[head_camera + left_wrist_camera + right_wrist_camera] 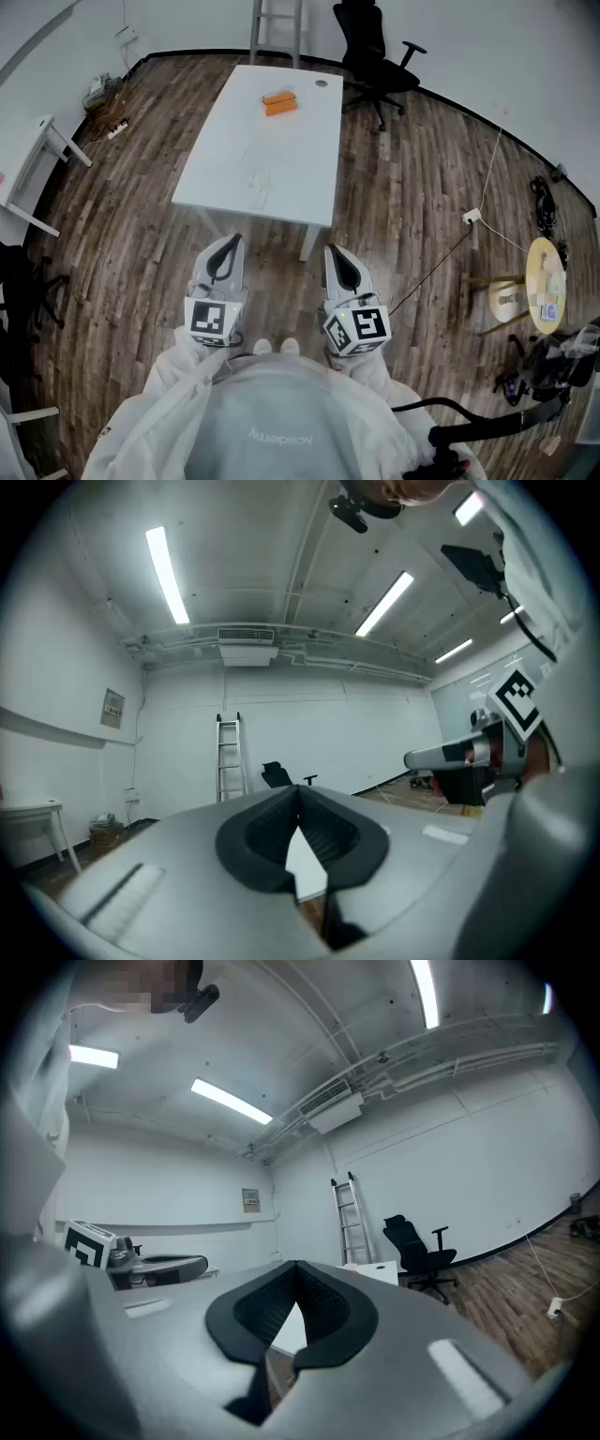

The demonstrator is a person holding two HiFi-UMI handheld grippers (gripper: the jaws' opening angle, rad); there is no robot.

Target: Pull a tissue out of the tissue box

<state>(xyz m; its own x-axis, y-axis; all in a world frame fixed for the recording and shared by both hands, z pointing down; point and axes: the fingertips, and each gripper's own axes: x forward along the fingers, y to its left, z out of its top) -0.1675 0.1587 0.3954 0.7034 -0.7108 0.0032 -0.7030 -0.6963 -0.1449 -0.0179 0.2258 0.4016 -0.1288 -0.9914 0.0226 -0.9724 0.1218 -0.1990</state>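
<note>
- A room with a dark wooden floor (141,216) and white walls. A white table (234,159) stands in the upper middle of the head view.
- The orange tissue box (279,102) sits on the table's far end, near the top of the frame. It is well apart from both of my grippers.
- A small round disc (322,83) lies just right of the box, near the table's corner.
- My left gripper (223,246) is at the lower left of centre, over the floor and short of the table's near edge. It points level toward the table.
- In the left gripper view its fingers (253,841) are clenched tip to tip, with nothing between them.
- My right gripper (335,253) is beside it, lower right of centre, also level.
- In the right gripper view its fingers (246,1314) are clenched too and hold nothing.
- A black office chair (375,47) stands beyond the table at the upper right. A ladder (277,28) leans against the far wall at the top.
</note>
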